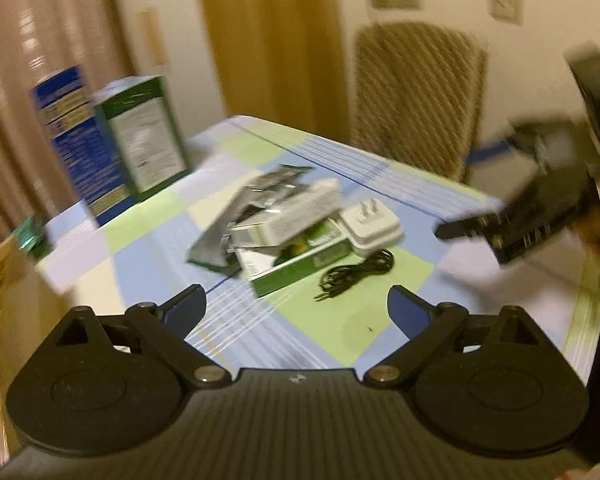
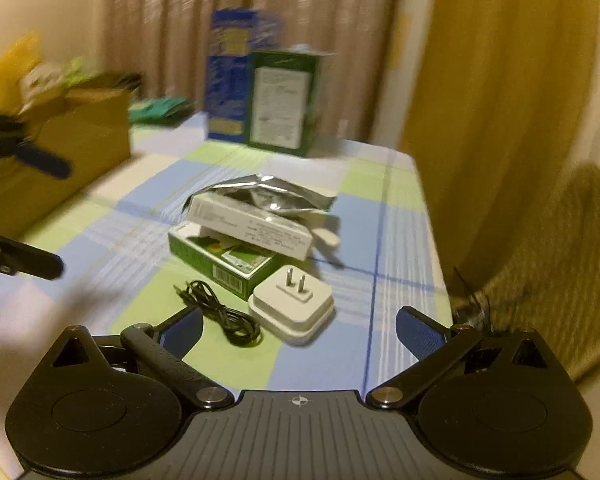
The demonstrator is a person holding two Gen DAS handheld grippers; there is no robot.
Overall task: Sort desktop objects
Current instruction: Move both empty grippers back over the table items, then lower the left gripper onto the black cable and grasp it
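Checkered counter by the curtains: unsorted pile of plug, cable and boxes sits frame centre, left gripper and right gripper both with fingers spread, empty, lined up to pick.

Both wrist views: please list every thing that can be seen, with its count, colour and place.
table: one, checked cloth in blue, green and white, under everything.
tall boxes: two, blue and green, upright at the far edge.
flat green box: one, at the centre of the pile.
white box: one, lying across the flat green box.
silver pouch: one, behind the white box.
plug adapter: one, white, prongs up, beside the flat green box.
cable: one, black, coiled, next to the plug adapter.
cardboard box: one, brown, at the table's left side.
chair: one, woven, beyond the table.
left gripper: black, open, empty.
right gripper: black, open, empty.
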